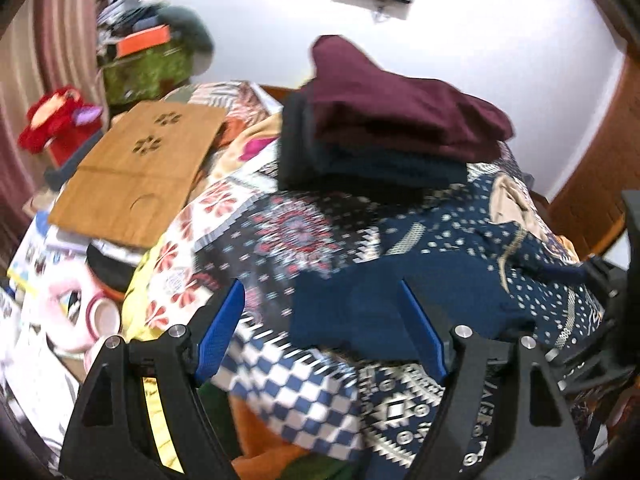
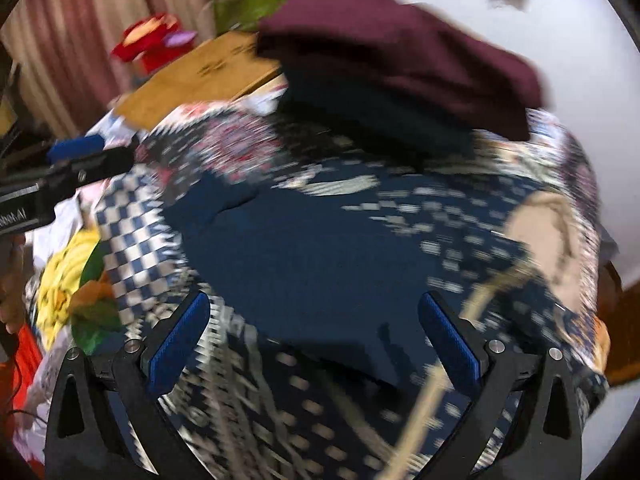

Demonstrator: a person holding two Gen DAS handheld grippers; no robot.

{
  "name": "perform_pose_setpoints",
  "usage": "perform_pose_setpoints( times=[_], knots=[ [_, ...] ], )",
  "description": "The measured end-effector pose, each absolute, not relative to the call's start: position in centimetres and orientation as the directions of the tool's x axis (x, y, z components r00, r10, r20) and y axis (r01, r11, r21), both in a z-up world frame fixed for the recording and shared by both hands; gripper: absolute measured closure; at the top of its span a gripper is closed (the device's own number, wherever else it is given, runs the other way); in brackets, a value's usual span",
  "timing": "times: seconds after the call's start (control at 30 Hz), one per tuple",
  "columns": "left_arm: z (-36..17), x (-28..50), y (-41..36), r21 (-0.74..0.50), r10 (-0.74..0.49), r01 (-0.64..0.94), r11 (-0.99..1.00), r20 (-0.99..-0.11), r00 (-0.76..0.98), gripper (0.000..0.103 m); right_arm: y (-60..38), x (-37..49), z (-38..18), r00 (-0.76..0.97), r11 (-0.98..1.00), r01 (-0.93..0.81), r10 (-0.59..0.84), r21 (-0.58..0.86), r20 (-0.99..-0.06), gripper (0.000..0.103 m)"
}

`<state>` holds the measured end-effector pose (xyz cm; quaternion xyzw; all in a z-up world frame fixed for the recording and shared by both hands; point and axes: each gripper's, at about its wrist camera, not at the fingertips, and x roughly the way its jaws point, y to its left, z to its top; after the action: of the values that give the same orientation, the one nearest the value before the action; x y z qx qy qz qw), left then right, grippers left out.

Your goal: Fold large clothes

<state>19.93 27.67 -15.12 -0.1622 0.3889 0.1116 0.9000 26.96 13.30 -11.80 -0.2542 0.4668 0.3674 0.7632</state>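
Note:
A navy garment [image 1: 380,308] with white dots and a beige neck opening [image 1: 510,200] lies spread on the patterned bedspread [image 1: 288,384]. My left gripper [image 1: 322,328] hovers over its plain navy part, jaws wide open with nothing pressed between the blue pads [image 1: 218,336]. In the right wrist view the same garment [image 2: 320,248] fills the middle, heavily blurred. My right gripper [image 2: 314,340] is open above it with nothing held. The left gripper [image 2: 76,168] shows at that view's left edge. A folded stack topped by a maroon piece [image 1: 400,108] sits behind the garment.
A wooden lap table [image 1: 140,172] lies at the back left on the bed. Red and green bundles [image 1: 60,120] stand beside a striped curtain [image 1: 24,80]. Mugs and papers [image 1: 80,312] crowd the left edge. Yellow and orange cloth [image 2: 72,276] hangs at the bed's left side.

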Motion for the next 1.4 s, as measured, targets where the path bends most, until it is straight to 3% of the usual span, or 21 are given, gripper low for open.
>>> perform_pose_setpoints(
  times=[0.33, 0.53, 0.7, 0.8, 1.1, 1.4],
  knots=[
    [-17.7, 17.7, 31.2, -0.219, 0.096, -0.393, 0.893, -0.76, 0.643, 0.026, 21.4, 26.5, -17.2, 0.144, 0.495, -0.869, 0.272, 0.011, -0.951, 0.002],
    [-19.1, 17.5, 32.6, -0.245, 0.081, -0.415, 0.877, -0.774, 0.628, 0.026, 23.7, 26.7, -19.6, 0.158, 0.464, -0.885, 0.222, -0.038, -0.962, 0.028],
    [-19.5, 17.7, 32.7, -0.241, 0.081, -0.416, 0.877, -0.779, 0.621, 0.026, 23.5, 27.1, -19.3, 0.209, 0.471, -0.88, 0.258, -0.066, -0.943, 0.076],
    [-19.4, 17.8, 32.4, -0.246, 0.072, -0.407, 0.88, -0.777, 0.625, 0.026, 22.7, 27.8, -18.3, 0.198, 0.5, -0.866, 0.299, -0.023, -0.933, 0.092],
    [-17.5, 18.2, 30.5, -0.222, 0.076, -0.37, 0.902, -0.762, 0.644, 0.026, 17.2, 29.4, -11.2, 0.399, 0.637, -0.768, 0.402, -0.062, -0.824, 0.092],
    [-15.4, 19.8, 26.3, -0.162, 0.068, -0.286, 0.945, -0.754, 0.653, 0.024, 5.9, 32.1, -5.3, 0.563, 0.807, -0.589, 0.386, -0.027, -0.731, 0.093]
  ],
)
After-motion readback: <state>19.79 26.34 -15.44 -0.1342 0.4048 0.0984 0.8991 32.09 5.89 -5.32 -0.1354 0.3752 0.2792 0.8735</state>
